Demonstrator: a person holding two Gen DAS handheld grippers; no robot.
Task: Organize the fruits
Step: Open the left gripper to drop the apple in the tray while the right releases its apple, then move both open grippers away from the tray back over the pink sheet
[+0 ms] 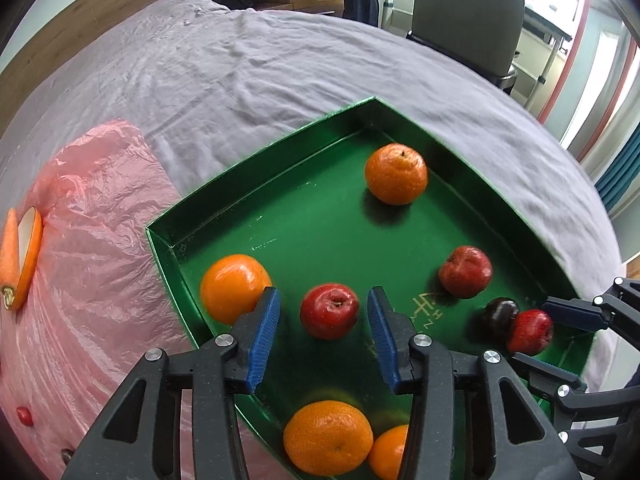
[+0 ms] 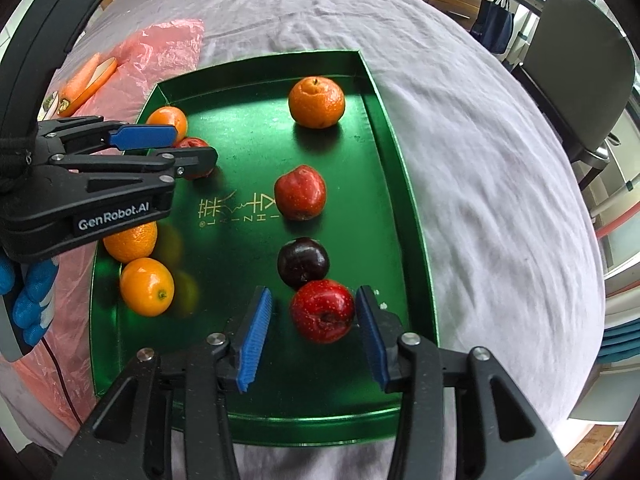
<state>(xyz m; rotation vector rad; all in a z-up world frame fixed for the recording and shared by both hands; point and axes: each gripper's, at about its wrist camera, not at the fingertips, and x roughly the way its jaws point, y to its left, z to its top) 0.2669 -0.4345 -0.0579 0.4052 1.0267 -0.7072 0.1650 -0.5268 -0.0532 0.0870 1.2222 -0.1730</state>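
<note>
Fruits: round oranges and red apples lie in a shallow shiny green metal tray (image 2: pixel 404 184) on a bed under a wrinkled grey sheet (image 2: pixel 480 152)
Far left, off the tray: a long orange carrot (image 2: pixel 80 78) rests on a crinkled pink plastic bag (image 2: pixel 168 40), apart from the fruit
Left side of tray: three glossy oranges (image 2: pixel 147 286) sit along the left wall, and a small red apple (image 1: pixel 330 311) is near them
Left gripper (image 1: pixel 324 312): its blue-padded jaws stand narrowly apart on either side of that small red apple; no pad presses it
Middle of tray: a lone dimpled orange (image 2: pixel 317 102) sits near the far wall; below it come a dull red apple (image 2: pixel 300 192) and a dark purple plum-like fruit (image 2: pixel 303 262) in a column
Right gripper (image 2: pixel 314 312): jaws wide, straddling a speckled red apple (image 2: pixel 322 311) that touches the dark fruit; pads clear of it
Progress: judged well along, with oranges mostly left and red fruit mostly right
Left to do: likely the lone orange and the small apple among the oranges
</note>
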